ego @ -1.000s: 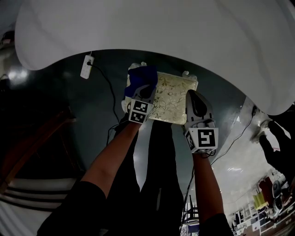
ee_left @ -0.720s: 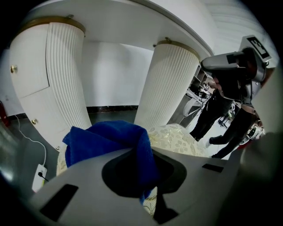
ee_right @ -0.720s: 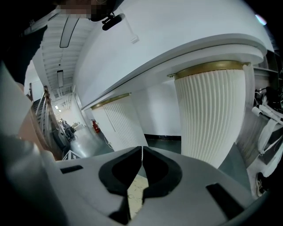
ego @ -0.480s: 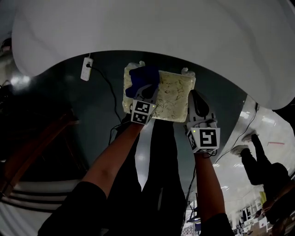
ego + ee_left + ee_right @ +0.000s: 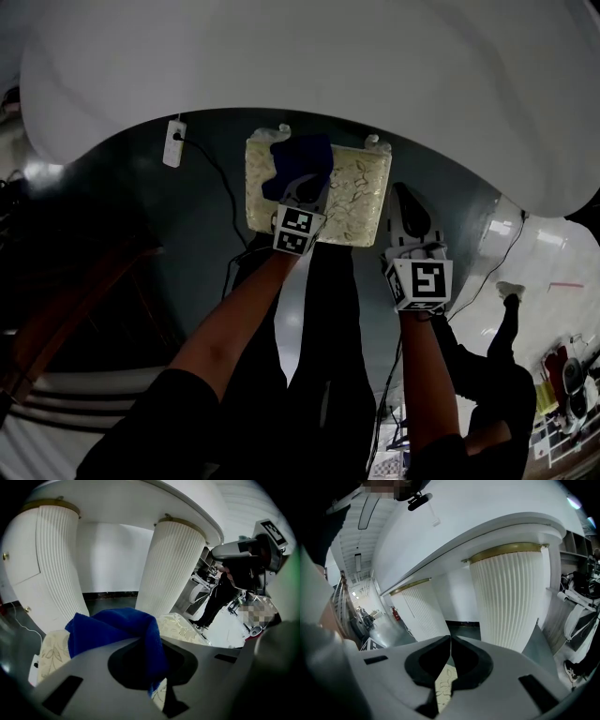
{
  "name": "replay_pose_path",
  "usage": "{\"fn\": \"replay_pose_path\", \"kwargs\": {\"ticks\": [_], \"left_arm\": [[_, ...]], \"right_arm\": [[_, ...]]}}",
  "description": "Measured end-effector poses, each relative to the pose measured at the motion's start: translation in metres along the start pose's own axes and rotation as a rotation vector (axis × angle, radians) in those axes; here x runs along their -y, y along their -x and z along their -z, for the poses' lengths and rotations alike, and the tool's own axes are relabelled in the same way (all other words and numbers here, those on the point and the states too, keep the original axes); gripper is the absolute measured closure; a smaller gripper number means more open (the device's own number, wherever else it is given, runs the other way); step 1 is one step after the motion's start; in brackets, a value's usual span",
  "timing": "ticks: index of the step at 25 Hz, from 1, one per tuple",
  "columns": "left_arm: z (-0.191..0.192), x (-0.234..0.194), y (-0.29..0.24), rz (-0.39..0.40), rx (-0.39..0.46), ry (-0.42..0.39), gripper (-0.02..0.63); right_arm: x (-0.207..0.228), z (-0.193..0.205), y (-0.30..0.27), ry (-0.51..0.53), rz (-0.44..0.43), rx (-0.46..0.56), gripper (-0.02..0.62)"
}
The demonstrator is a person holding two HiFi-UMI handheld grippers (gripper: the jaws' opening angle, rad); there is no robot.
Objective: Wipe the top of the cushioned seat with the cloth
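While atop the floral cream seat (image 5: pixel 361 202), a bunched deep-blue cloth (image 5: pixel 302 161).

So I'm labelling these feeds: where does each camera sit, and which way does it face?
Head view: on the head, facing steeply down at the seat; forearms, left claw and right claw show.
Left gripper view: on the left claw, facing along jaws shut on the cloth, toward pillars.
Right gripper view: on the right claw, facing along shut, empty jaws, toward pillars.
Shared: all three show the seat.
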State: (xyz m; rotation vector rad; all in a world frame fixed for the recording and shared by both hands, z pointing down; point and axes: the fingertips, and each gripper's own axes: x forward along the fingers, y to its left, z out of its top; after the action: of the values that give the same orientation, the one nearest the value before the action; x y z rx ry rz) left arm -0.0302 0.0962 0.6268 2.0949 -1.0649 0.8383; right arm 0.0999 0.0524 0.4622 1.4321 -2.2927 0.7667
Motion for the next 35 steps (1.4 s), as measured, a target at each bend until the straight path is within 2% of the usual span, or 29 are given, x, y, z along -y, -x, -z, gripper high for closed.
{"fn": "replay_pose_path", "kwargs": {"ticks": [11, 19, 25, 35], "left_arm": [[-0.005, 0.026, -0.013, 0.054, -0.039, 0.017, 0.57], [-0.01, 0.048, -0.025, 0.09, -0.031, 0.017, 0.57], [-0.016, 0.067, -0.032, 0.13, -0.027, 0.074, 0.57], [-0.022, 0.089, -0.044, 0.155, -0.039, 0.086, 0.571]], "right_arm": [[0.015, 0.0, 0.012, -0.021, 0.025, 0.005, 0.557], [0.035, -0.005, 0.017, -0.027, 0.048, 0.021, 0.557], [0.036, 0.002, 0.02, -0.031, 0.051, 0.005, 0.557], [0.053, 0.0, 0.025, -0.04, 0.068, 0.01, 0.557]]}}
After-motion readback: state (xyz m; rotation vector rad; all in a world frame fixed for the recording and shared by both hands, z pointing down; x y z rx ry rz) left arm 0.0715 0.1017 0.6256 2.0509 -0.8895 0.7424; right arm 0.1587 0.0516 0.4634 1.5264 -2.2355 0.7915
